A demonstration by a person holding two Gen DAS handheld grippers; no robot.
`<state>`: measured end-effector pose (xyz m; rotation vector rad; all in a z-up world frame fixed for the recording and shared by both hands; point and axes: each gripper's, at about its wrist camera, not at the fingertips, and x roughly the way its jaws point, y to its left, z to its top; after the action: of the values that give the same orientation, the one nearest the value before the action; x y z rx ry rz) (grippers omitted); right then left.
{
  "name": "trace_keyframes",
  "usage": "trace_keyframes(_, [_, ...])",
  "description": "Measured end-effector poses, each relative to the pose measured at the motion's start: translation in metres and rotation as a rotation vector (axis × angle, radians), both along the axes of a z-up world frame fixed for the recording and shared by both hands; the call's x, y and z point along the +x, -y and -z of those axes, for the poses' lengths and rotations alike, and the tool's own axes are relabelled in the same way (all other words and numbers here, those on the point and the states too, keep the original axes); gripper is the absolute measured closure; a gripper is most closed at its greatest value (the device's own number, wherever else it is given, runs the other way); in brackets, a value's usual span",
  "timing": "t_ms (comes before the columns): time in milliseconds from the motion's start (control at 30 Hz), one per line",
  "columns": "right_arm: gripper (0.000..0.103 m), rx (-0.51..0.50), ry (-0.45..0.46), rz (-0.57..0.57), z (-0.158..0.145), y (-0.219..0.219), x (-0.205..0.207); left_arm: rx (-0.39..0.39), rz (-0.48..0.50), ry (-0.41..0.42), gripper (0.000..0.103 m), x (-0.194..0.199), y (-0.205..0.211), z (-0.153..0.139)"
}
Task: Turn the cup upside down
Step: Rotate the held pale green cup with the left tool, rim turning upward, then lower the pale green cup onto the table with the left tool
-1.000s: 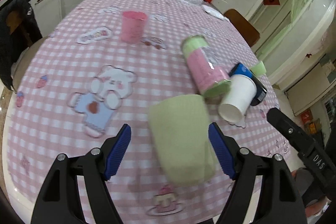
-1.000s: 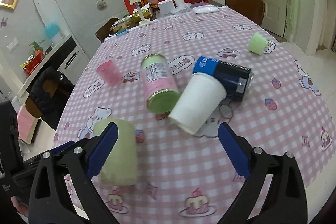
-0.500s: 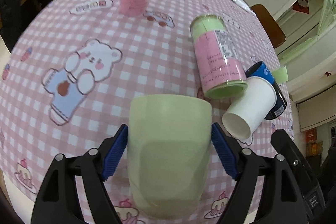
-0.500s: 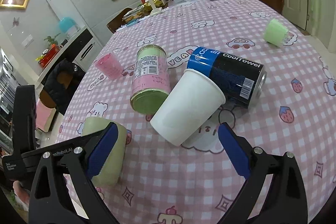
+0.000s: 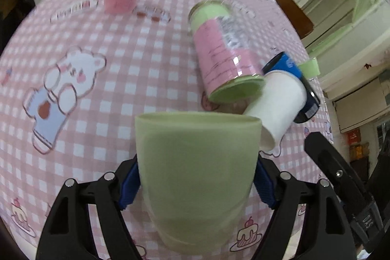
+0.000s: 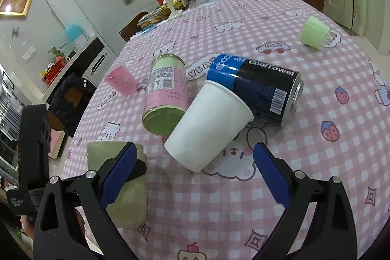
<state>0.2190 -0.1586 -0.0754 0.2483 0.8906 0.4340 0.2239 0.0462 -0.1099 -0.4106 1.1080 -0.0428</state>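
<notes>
The green cup (image 5: 197,162) sits clamped between our left gripper (image 5: 197,183) pads near the table (image 5: 109,94) edge, gripped at mid-body so we can rotate it. Our right gripper (image 6: 192,173) hangs spread wide, empty, facing the white paper cup (image 6: 209,124).

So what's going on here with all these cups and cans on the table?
A person holds a two-finger gripper in each hand. The left gripper is clamped on a pale green cup, wide end pointing away from the camera. The right gripper is open and empty, near a white paper cup lying on its side against two tipped cans.
</notes>
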Motion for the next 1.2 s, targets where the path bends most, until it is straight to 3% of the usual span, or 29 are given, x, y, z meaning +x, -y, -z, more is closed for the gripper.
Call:
trace_keyframes(267, [0.010,-0.004,0.039,0.007,-0.009,-0.001,-0.015,0.150,0.001,0.164,0.026,-0.012,0.011,-0.032])
trace_keyframes(400, [0.010,-0.011,0.032,0.035,-0.006,0.003,-0.017,0.135,0.018,0.134,0.026,-0.008,0.010,-0.023])
trace_keyframes(733, [0.010,-0.044,0.052,0.066,-0.007,0.012,-0.026,0.220,0.069,0.184,0.026,-0.018,0.025,-0.022])
trace_keyframes(1200, [0.010,-0.067,0.043,0.138,-0.003,0.037,-0.043,0.278,0.092,0.178,0.026,-0.030,0.035,-0.020])
